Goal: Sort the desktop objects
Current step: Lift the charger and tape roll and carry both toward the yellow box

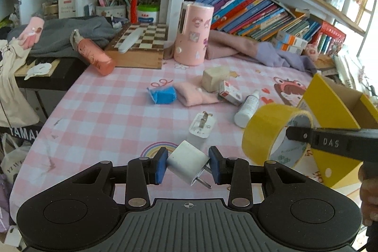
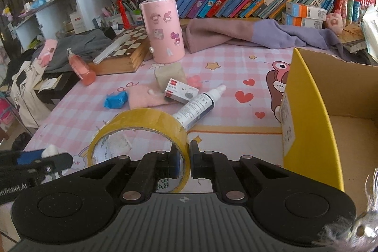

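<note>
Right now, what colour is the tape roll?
Yellow; the tape roll, shut in the right gripper, shows best in the right wrist view.

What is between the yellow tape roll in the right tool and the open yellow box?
Nothing visible. The right tool grips the tape roll by its wall, just left of the yellow box. Only bare tablecloth shows in the gap; the spray bottle lies farther back.

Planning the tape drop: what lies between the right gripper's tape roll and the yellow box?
Nothing: in the right wrist view, only bare tablecloth separates the tape roll from the yellow box.
</note>
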A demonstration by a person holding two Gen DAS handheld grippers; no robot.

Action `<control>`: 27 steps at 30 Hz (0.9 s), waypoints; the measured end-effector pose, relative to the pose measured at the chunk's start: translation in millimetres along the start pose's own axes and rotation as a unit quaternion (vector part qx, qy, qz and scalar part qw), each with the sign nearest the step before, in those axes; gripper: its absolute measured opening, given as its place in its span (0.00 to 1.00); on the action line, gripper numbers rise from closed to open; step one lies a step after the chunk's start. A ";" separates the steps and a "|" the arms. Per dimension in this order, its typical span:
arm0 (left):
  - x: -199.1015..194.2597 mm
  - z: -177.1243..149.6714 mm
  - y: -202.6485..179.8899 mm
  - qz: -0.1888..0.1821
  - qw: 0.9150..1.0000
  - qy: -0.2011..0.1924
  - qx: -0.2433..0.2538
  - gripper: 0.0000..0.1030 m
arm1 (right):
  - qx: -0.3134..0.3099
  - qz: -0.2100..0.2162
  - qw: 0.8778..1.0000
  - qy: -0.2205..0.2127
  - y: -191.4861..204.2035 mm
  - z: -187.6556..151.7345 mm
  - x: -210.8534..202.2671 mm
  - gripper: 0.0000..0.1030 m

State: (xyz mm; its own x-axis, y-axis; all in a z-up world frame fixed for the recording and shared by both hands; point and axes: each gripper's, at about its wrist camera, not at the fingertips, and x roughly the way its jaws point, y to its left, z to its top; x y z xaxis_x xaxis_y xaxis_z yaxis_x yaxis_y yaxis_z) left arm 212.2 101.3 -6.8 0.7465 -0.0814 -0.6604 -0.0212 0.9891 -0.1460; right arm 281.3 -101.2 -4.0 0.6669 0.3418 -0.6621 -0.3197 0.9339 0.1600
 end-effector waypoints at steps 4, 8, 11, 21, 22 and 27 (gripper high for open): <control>-14.9 -1.8 -0.7 -0.010 1.000 -0.006 -0.004 0.35 | -0.003 0.000 1.000 -0.005 2.1 -5.9 -12.2 0.07; -27.4 -3.7 -2.4 -0.018 1.000 -0.013 -0.001 0.35 | -0.004 0.003 1.000 -0.011 3.5 -11.7 -26.8 0.07; -34.1 -6.5 -3.5 -0.021 1.000 -0.015 0.001 0.35 | -0.005 0.003 1.000 -0.018 5.0 -15.6 -36.4 0.07; -64.6 -20.0 -8.8 -0.045 0.999 -0.026 0.011 0.35 | 0.001 0.005 1.000 -0.022 13.8 -35.5 -64.4 0.07; -67.8 -22.0 -9.1 -0.046 0.999 -0.027 0.011 0.35 | 0.003 0.004 1.000 -0.022 14.8 -38.4 -67.9 0.07; -85.7 -32.9 -8.9 -0.055 0.998 -0.031 0.011 0.35 | 0.017 0.004 1.000 -0.018 18.1 -54.0 -86.3 0.07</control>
State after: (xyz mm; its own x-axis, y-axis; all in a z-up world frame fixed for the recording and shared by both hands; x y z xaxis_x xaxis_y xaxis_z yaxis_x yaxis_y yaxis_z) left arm 126.5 95.4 26.8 0.7835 -0.1832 -0.5938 0.0781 0.9770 -0.1983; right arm 181.6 -119.5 16.5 0.6876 0.3528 -0.6346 -0.3035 0.9337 0.1902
